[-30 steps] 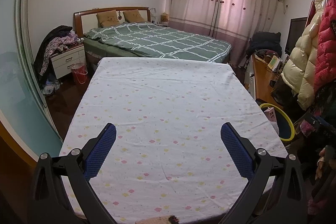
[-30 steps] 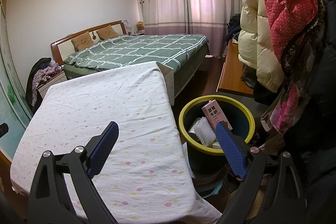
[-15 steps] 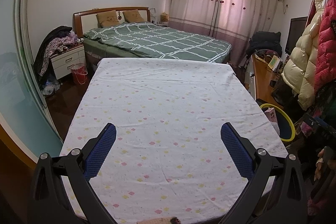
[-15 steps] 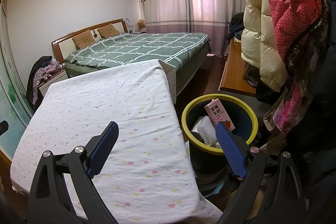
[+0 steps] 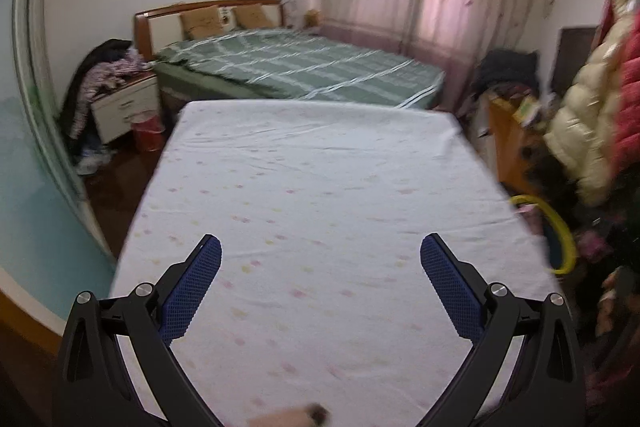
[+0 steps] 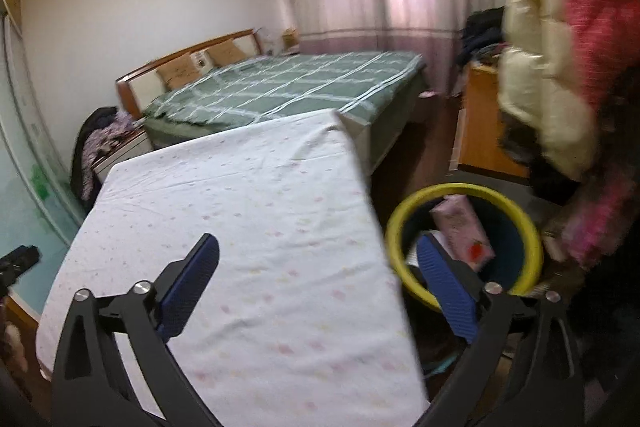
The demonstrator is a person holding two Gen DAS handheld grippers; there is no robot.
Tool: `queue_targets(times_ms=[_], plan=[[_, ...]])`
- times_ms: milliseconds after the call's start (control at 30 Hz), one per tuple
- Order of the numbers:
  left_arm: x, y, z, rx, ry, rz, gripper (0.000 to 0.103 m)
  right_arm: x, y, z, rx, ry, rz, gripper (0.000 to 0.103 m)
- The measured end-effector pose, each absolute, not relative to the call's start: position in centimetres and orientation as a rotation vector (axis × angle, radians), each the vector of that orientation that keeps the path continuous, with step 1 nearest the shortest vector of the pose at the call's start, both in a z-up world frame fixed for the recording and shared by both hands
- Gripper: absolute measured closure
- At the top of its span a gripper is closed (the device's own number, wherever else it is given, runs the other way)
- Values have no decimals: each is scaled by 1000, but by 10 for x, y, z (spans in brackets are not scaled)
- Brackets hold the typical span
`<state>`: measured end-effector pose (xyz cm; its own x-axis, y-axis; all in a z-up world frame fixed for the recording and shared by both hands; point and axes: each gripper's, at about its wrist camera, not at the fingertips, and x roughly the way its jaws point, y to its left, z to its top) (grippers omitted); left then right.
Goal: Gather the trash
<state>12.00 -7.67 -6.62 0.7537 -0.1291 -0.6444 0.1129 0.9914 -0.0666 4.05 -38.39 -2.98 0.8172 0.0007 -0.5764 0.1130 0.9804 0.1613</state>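
Observation:
My left gripper (image 5: 320, 241) hangs open over a table under a white dotted cloth (image 5: 320, 167), with nothing between its blue pads. My right gripper (image 6: 317, 241) is over the table's right edge (image 6: 376, 227); its jaws are opening and hold nothing. Beside that edge on the floor stands a dark bin with a yellow rim (image 6: 460, 189). A pink carton (image 6: 464, 231) leans inside it, just beyond the right finger. In the left wrist view the bin's rim (image 5: 560, 227) shows at the far right. A small tan and dark thing (image 5: 296, 415) lies blurred at the bottom edge.
A bed with a green checked cover (image 5: 300, 67) stands past the table. A nightstand piled with clothes (image 5: 120, 103) and a red bin (image 5: 148, 135) are at the left. Puffy coats (image 6: 560, 47) hang at the right over a wooden desk (image 6: 480, 123).
Both views have become blurred by motion. In the right wrist view the table edge and the bin have slid to the right, and the right fingers stand slightly wider apart.

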Motion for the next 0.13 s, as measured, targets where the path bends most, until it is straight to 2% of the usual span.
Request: queue_targets(times_ms=[133], plan=[[183, -63, -95, -19, 784, -62, 5, 111, -358, -57, 167, 715, -6, 7]])
